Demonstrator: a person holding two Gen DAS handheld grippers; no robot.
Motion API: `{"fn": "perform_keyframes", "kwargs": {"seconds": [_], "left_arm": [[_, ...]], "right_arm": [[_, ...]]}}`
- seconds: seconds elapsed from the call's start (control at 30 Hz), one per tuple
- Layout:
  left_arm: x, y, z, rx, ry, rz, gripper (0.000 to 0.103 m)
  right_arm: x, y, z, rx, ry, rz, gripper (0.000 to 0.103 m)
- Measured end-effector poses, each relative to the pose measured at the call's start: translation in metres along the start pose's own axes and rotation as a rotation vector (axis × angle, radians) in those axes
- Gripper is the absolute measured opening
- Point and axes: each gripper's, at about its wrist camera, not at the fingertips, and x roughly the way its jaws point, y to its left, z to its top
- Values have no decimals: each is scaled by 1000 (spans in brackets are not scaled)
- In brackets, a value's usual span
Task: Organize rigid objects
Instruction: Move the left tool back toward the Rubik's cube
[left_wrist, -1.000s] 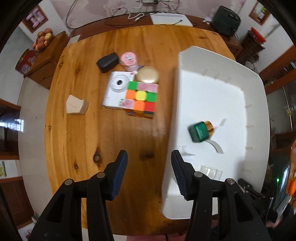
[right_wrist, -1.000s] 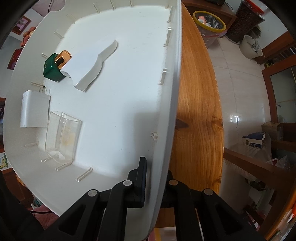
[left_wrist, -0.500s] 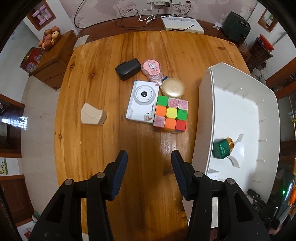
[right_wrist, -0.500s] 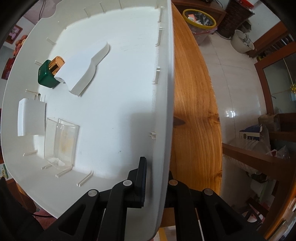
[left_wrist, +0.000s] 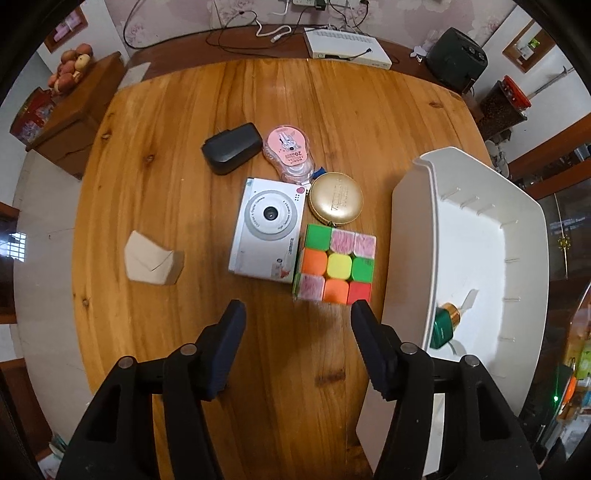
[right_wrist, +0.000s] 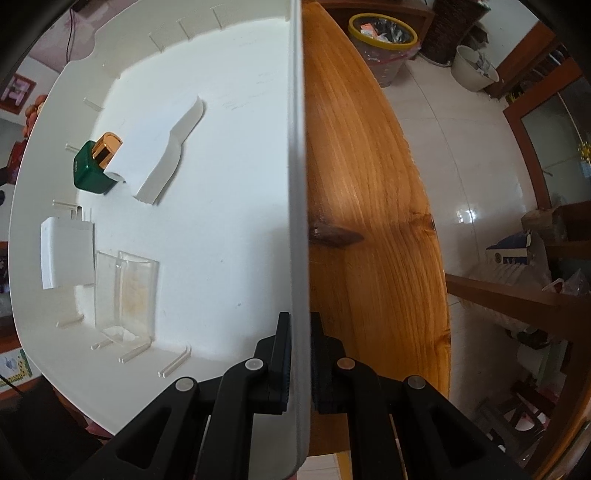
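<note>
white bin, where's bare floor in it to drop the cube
Free: the white bin's floor between the green bottle with its loose divider and the wall the right gripper clamps. Crowded: the opposite side, with the white block and clear holder.

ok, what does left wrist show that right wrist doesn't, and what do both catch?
Left wrist only: the left gripper, jaws just opening with nothing between them, and the loose items on the table: puzzle cube, white camera, gold compact, pink tape dispenser, black case, beige block.

Right wrist only: the right gripper shut on the tray's wall, plus a white insert and clear insert inside.

Both: the white tray and the green bottle.
</note>
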Motion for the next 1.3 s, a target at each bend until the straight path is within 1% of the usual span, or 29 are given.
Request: {"fn": "perform_keyframes", "kwargs": {"seconds": [0.2, 0.23, 0.3, 0.53, 0.77, 0.9, 1.1, 1.3], "left_arm": [[15, -13, 12, 55, 35, -17, 65], [17, -15, 13, 63, 38, -19, 68], [19, -19, 16, 77, 41, -19, 71], [32, -26, 24, 98, 78, -25, 71], [43, -24, 27, 71, 103, -28, 71], [51, -21, 28, 32, 126, -33, 71], [58, -16, 29, -8, 136, -50, 71], [65, -14, 30, -16, 145, -50, 71]], "right_arm": [[1, -11, -1, 30, -5, 22, 10], [1, -11, -2, 35, -6, 25, 10], [0, -14, -2, 45, -8, 28, 10], [-2, -22, -6, 77, -24, 38, 10], [2, -29, -7, 88, -23, 48, 10], [3, -30, -6, 88, -20, 54, 10], [2, -31, -2, 77, -12, 57, 10], [2, -30, 0, 74, -10, 63, 10]]}}
